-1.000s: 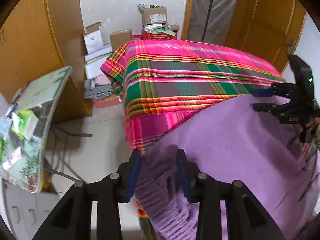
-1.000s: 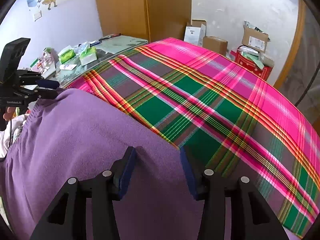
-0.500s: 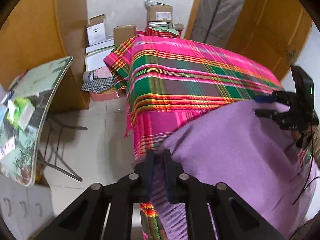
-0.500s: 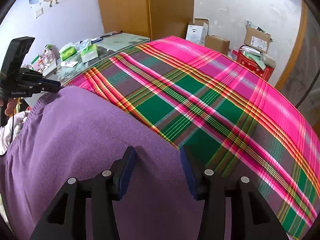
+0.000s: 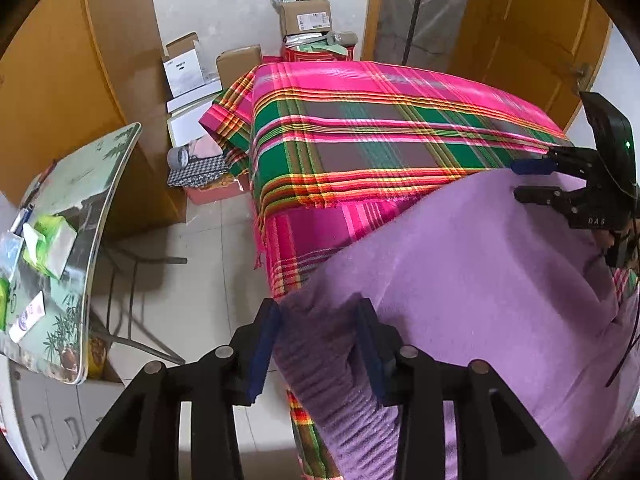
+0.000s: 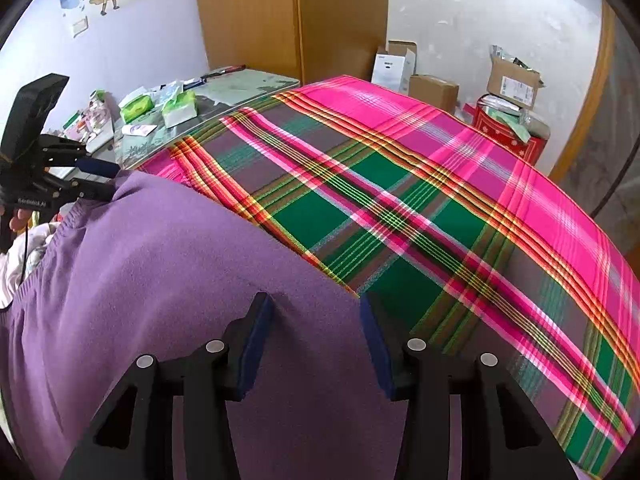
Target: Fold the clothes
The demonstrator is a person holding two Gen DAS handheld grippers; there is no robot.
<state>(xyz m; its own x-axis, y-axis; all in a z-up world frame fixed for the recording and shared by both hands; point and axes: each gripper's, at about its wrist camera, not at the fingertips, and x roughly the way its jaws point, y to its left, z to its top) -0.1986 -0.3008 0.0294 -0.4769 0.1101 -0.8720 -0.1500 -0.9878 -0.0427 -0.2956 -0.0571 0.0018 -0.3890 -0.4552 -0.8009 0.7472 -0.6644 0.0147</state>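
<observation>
Both pairs of jaws stand parted, nothing clenched between them. The left gripper (image 5: 316,344) has just been opening, and the ribbed hem of the soft purple knitted sweater (image 5: 480,280) lies loosely between its blue pads without being pinched. The right gripper (image 6: 316,340) hangs over the opposite edge of the same sweater, its pads apart with fabric under and between them but not pressed.

That sweater is spread flat on the bed covered with the bright pink, green and orange plaid cloth (image 6: 400,208). It takes up the near end of the cloth, one ribbed corner drooping over the cloth's side edge above the tiled floor (image 5: 192,256), while the far stretch of plaid lies bare. Beyond the cloth's side edge stands a glass-topped worktop (image 5: 80,216) scattered with tissue packets.

My guess is the garment has only been laid out and smoothed, so the folding proper is yet to start. Next, each gripper would need to close on an edge of the knit near the plaid's rim, lift it cleanly, and carry it across toward the sweater's middle, keeping both sides level so the fold lands straight.
</observation>
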